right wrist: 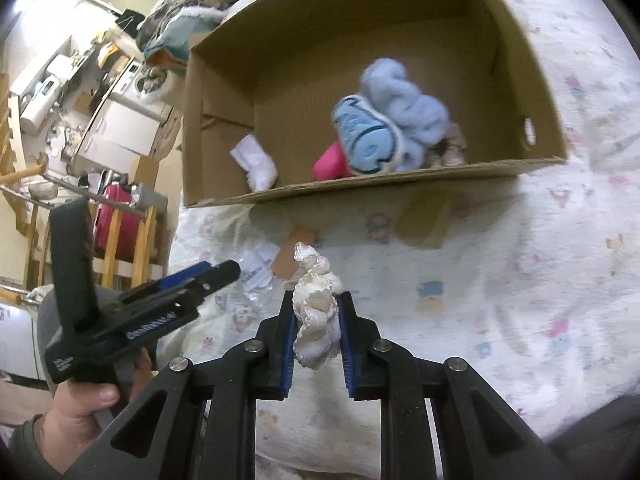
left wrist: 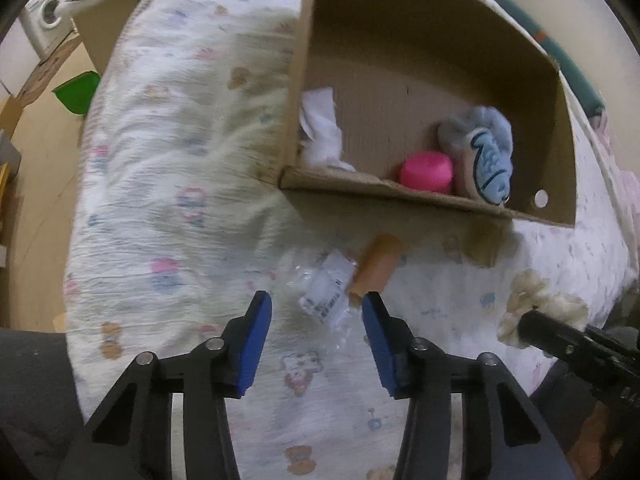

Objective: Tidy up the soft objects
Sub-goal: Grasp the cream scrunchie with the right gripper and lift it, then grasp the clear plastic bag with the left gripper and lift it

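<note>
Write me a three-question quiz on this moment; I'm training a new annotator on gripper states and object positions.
1. True or false: the right gripper has its jaws closed on the cream scrunchie.
2. Which item lies on the bedsheet ahead of the open left gripper?
A. pink ball
B. clear plastic packet
C. blue slipper
3. Fill in: the pink ball and the blue slipper sit inside the ______.

Key
1. True; the scrunchie is pinched between the jaws, lifted off the sheet.
2. B; the clear plastic packet lies beside a brown tube.
3. Cardboard box, which also holds a white cloth.
</note>
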`<state>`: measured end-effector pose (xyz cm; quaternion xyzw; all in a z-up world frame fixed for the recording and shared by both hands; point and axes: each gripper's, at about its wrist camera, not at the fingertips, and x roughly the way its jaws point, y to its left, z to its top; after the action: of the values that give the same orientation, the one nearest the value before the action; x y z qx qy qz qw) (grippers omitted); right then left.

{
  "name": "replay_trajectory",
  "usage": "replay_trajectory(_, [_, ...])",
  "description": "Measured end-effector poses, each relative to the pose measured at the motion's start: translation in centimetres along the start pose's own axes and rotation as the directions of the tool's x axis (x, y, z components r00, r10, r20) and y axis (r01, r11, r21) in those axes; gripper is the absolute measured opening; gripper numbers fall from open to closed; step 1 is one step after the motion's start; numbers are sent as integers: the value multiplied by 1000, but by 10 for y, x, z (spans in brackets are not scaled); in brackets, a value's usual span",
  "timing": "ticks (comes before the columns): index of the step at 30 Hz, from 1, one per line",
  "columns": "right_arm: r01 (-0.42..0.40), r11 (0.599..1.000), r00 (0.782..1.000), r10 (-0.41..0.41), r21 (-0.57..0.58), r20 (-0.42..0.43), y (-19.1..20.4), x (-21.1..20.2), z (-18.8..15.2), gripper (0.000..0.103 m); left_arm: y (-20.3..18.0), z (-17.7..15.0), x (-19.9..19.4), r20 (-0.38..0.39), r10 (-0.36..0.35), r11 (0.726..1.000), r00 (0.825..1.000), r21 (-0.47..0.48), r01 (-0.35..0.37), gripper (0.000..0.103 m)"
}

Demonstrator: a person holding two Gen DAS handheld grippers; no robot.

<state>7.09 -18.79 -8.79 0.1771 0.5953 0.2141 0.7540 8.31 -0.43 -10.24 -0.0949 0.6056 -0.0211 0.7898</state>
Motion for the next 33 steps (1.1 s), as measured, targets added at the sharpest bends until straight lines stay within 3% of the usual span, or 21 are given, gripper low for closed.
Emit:
replay_trajectory(1, [-5,1000,1000,5,16,1,-3,1,-1,21,-2,0,3,-1,11,1000,1000,5,-11,32])
replay_trajectory(4, [2,999,1000,-2,36,6,-10,2,0,21,-7,-1,16,-27,22,1000,999,16,-22,30])
replay_trajectory(6, [-3,999,1000,3,36,11,-11,3,2,21,-5,0,18,-23,10,1000,1000,-4,-10,27])
replay_trajectory(8, [-6,999,1000,6,35,20,-12,0,5,21,-4,0,18,-25,-7,1000,1000,-9,7,14])
replay_trajectory(10, [-9,999,1000,8,41,24,-13,0,6,21,-2,0,14,-22,-41,999,999,-16,41,9])
replay_trajectory(25, [11,1000,1000,-11,14,20,-7,3,2,21,21,-16,-42,87,11,1000,996,0,-11,6])
replay_trajectory(33, [20,1000,999,-19,-15,47,-2,-4,-2,21,8,-31,-73,242,51,997,969,41,-63,6])
